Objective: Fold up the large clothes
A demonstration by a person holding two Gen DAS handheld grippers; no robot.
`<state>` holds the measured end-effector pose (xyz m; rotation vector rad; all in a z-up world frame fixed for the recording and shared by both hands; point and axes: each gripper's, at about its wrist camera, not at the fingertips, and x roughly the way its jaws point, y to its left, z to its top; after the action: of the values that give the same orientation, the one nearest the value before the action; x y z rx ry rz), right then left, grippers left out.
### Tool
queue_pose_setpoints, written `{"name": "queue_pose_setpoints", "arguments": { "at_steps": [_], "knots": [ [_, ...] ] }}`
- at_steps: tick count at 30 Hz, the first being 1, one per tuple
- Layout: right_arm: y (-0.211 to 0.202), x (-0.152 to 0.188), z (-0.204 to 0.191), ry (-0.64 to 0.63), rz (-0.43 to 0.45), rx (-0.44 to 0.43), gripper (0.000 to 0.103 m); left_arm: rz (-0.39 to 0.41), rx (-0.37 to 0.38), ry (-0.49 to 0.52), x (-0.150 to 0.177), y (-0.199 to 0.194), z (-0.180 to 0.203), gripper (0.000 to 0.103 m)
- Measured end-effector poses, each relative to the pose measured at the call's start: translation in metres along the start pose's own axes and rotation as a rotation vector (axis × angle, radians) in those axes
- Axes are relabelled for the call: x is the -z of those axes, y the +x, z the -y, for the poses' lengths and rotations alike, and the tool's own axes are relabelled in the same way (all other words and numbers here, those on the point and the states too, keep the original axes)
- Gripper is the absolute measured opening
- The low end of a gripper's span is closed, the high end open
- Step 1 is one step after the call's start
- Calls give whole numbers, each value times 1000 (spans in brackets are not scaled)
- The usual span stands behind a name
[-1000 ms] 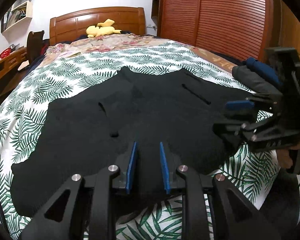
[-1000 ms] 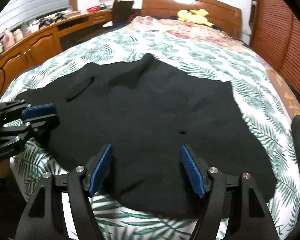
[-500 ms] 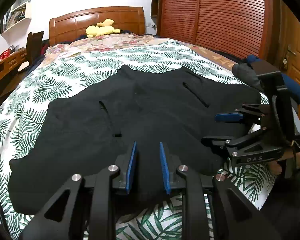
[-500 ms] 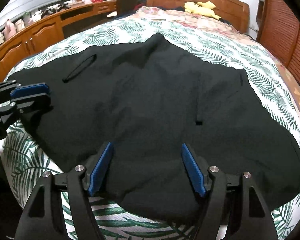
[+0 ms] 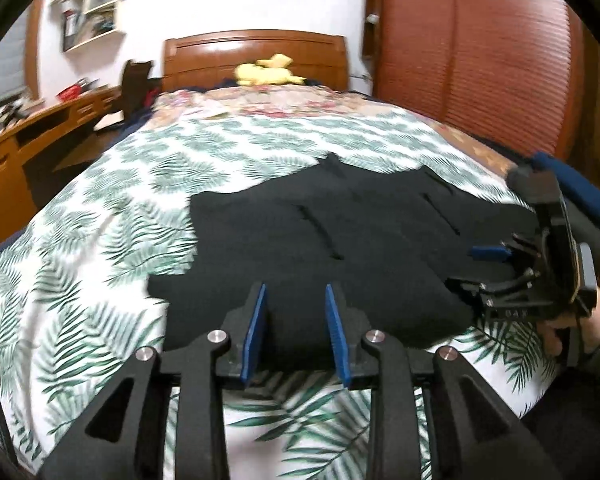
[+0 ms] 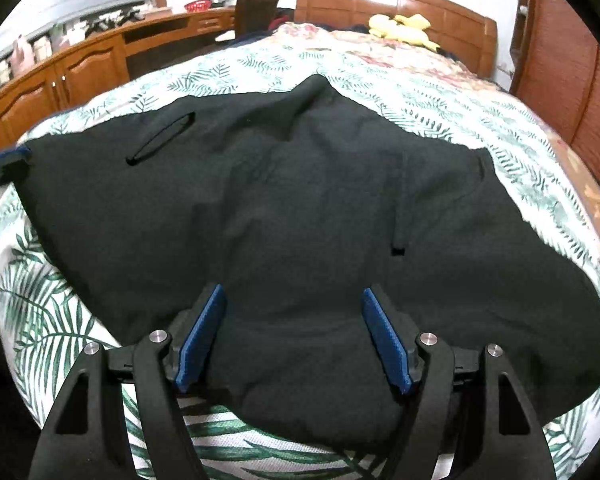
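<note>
Your left tool (image 5: pixel 296 328) has its blue pads (image 5: pixel 254 332) a little apart; the jaws have just been opening, with the near hem of the black garment (image 5: pixel 360 248) lying under the gap and nothing pinched. Your right tool (image 6: pixel 296 336) is spread wide over the garment's near edge, its pads clear of the cloth as far as can be seen. From the left wrist view your right tool sits at the garment's right side, gripped by your hand (image 5: pixel 580 328). The garment lies spread flat across the foot of the bed (image 5: pixel 100 240), on a leaf-print cover, two slit pockets facing up. Farther off, a yellow plush toy (image 5: pixel 266 74) rests against the wooden headboard (image 5: pixel 256 46), with a wooden worktop (image 6: pixel 100 52) along the wall beside the bed.
</note>
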<state>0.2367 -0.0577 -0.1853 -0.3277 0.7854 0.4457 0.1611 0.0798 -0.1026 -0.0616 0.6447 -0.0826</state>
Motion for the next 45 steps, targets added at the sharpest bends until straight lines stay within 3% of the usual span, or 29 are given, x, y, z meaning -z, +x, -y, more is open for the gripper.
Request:
{"name": "queue_pose_setpoints", "arguments": {
  "at_steps": [4,8,17,28,32,43,45],
  "knots": [
    [-1,-5,-7,-40,0,45,73,-26,-68,-49,1,-1,-26,30],
    [-4,-12,-13,-76,4,72,73,-62,-89,-84,4,4,-41,30],
    [-22,-19,-27,-73,49,-42,73,-148,-179,-112,23,30,-54,36],
    [-15,-16,-33,-65,30,-107,73,-218,-205,-105,30,55,-55,38],
    [-13,-14,-35,-71,21,-106,73,-217,-193,-148,33,49,-56,38],
    [-10,-12,-35,-82,7,-106,73,-210,-57,-309,42,38,-68,38],
    [-10,-12,-35,-81,3,-110,73,-203,-61,-280,40,37,-63,28]
  ]
}}
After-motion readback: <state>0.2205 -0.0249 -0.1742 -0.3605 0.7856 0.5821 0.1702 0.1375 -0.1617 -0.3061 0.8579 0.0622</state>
